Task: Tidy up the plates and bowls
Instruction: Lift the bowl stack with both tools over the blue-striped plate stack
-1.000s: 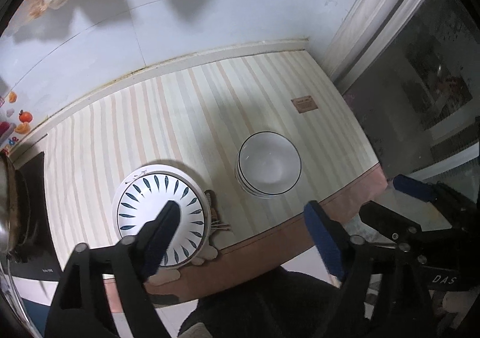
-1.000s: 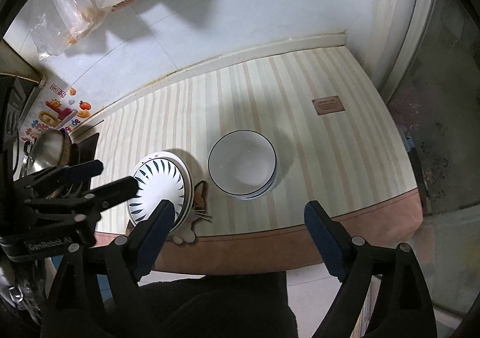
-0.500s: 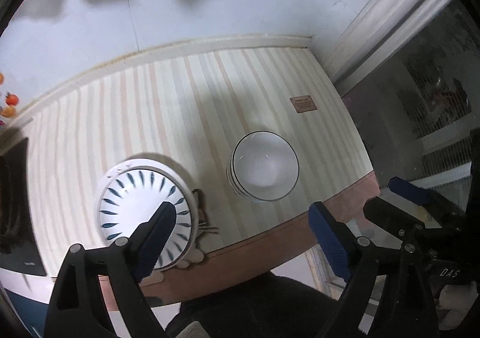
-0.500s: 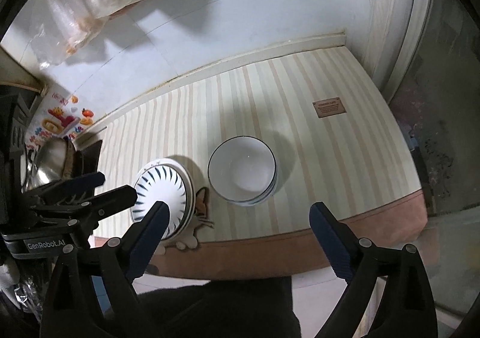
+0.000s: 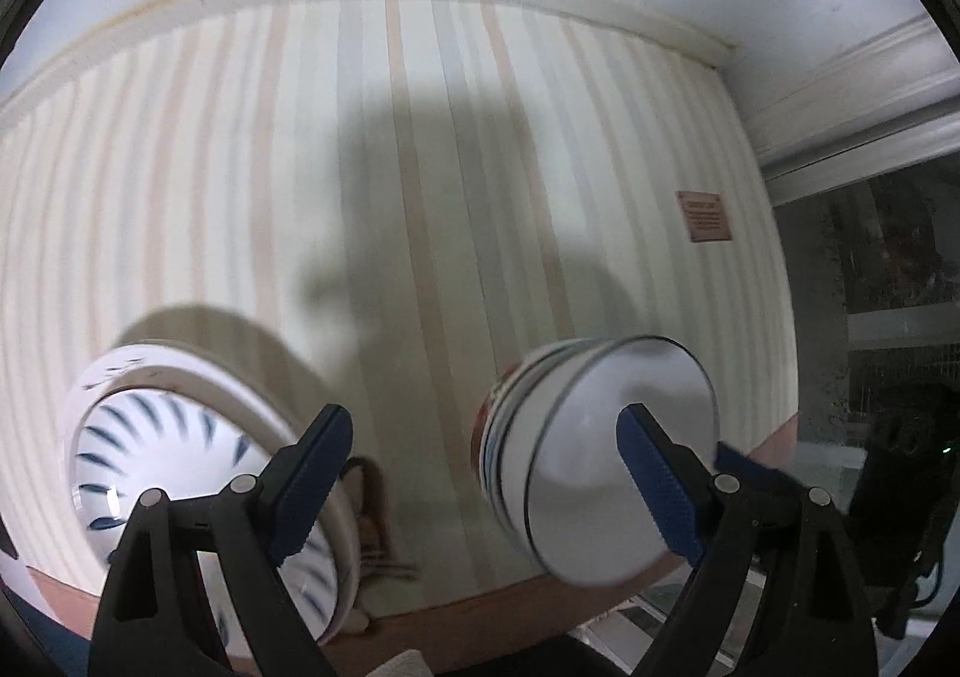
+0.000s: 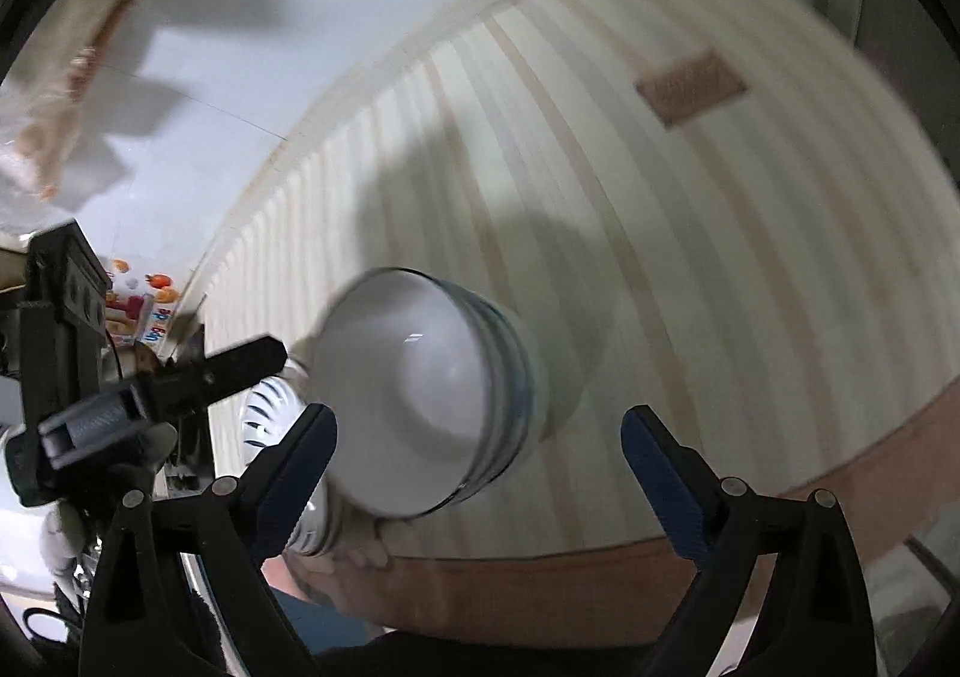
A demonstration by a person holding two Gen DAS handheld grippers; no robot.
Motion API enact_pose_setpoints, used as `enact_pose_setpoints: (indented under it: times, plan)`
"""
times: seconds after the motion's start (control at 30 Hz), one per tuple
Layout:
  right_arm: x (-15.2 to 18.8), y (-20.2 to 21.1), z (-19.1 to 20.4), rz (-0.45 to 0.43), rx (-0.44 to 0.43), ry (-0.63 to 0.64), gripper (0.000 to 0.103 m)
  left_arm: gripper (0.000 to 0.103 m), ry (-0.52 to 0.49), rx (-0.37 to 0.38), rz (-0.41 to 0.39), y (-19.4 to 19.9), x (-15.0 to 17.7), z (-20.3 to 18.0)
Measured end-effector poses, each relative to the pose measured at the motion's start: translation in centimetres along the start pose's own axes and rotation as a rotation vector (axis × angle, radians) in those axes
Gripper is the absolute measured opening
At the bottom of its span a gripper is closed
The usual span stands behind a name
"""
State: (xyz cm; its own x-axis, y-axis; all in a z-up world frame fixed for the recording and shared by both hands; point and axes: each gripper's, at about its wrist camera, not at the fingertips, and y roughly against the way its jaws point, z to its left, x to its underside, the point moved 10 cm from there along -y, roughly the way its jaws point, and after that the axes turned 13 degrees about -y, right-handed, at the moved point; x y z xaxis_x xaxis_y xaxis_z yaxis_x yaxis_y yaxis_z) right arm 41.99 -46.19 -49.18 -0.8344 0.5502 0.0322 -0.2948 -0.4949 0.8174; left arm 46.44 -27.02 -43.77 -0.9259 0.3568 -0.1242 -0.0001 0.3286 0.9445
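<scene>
Both the left gripper (image 5: pixel 480 473) and the right gripper (image 6: pixel 477 473) are hanging spread and empty, seemingly approaching the stacked bowls (image 6: pixel 420 395), so closing on the rim comes next.

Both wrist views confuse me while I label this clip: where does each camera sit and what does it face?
Left wrist: on the left gripper, facing down at the striped counter, patterned plate and bowl stack; its blue fingers show.
Right wrist: on the right gripper, facing the bowl stack; its fingers and the left gripper show.
Shared: bowls, plate, counter.
</scene>
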Motion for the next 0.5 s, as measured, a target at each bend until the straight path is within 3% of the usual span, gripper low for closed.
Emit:
enact_pose_setpoints:
  times: [0.17, 0.3, 0.4, 0.47, 0.5]
  plan:
    - [-0.4, -4.2, -1.2, 0.094, -0.044, -0.038, 0.098, 0.09, -0.009, 0.063, 0.08, -3.1, -0.1, -0.9]
    - [-0.5, -6.8, -1.3, 0.146, -0.095, -0.055, 0.098, 0.084, -0.006, 0.137, 0.135, -5.0, 0.3, -1.7]
    - [-0.5, -8.0, -1.2, 0.173, -0.11, -0.055, 0.097, 0.061, 0.008, 0.192, 0.143, -5.6, 0.5, -2.2]
    - [-0.5, -8.3, -0.7, 0.18, -0.117, -0.032, 0.089, 0.051, 0.017, 0.186, 0.149, -5.9, 0.6, -2.0]
    - [-0.3, -8.6, -0.6, 0.194, -0.122, -0.024, 0.079, 0.05, 0.012, 0.181, 0.145, -5.8, 0.6, -2.0]
